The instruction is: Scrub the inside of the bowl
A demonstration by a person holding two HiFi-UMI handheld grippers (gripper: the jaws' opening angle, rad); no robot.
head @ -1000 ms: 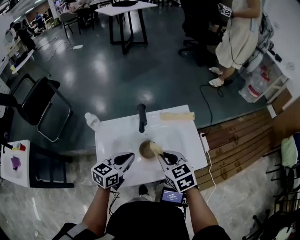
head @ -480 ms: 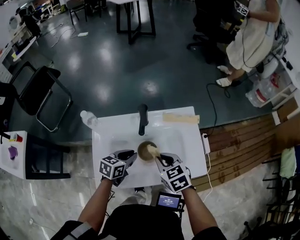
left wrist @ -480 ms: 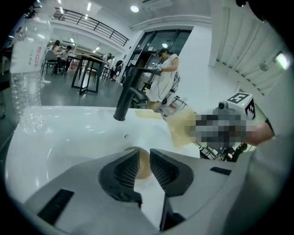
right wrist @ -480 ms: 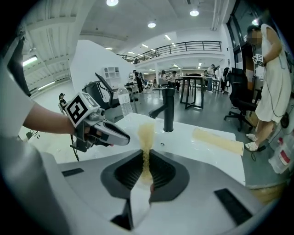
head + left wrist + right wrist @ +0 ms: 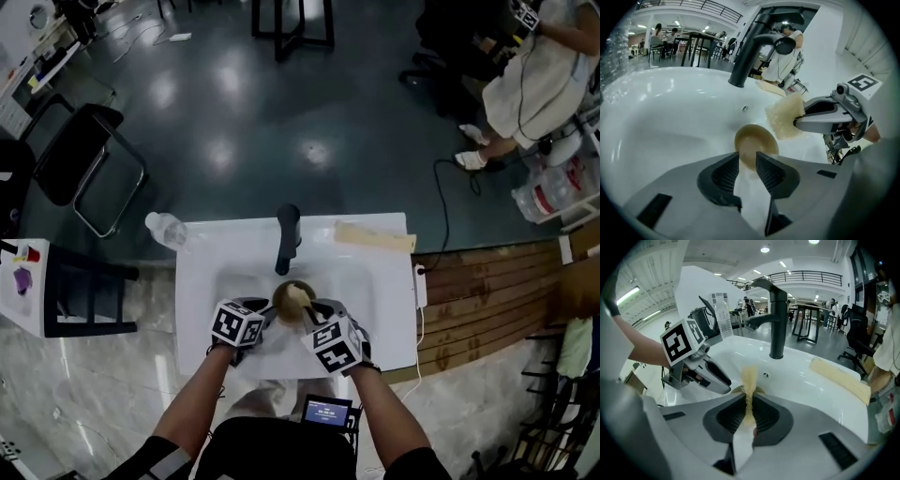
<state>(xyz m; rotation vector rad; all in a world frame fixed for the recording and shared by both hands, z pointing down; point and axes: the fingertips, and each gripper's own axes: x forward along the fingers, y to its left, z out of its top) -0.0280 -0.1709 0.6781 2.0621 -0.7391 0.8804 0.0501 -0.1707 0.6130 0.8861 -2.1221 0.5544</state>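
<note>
The bowl (image 5: pixel 755 141) sits mid-basin in the sink (image 5: pixel 217 274), toward its front edge. The left gripper (image 5: pixel 747 162) has its 2 jaws clamped on the near rim. The right gripper (image 5: pixel 749 405) pinches a sponge (image 5: pixel 750 375) at the bowl's far rim. Scrubbing looks barely begun, with most of the inside left to do.

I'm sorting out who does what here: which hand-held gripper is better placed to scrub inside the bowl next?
The right hand-held gripper. Its jaws are clamped on the sponge, which is already right at the bowl. The left hand-held gripper is pinching the bowl's rim, probably steadying it.
</note>
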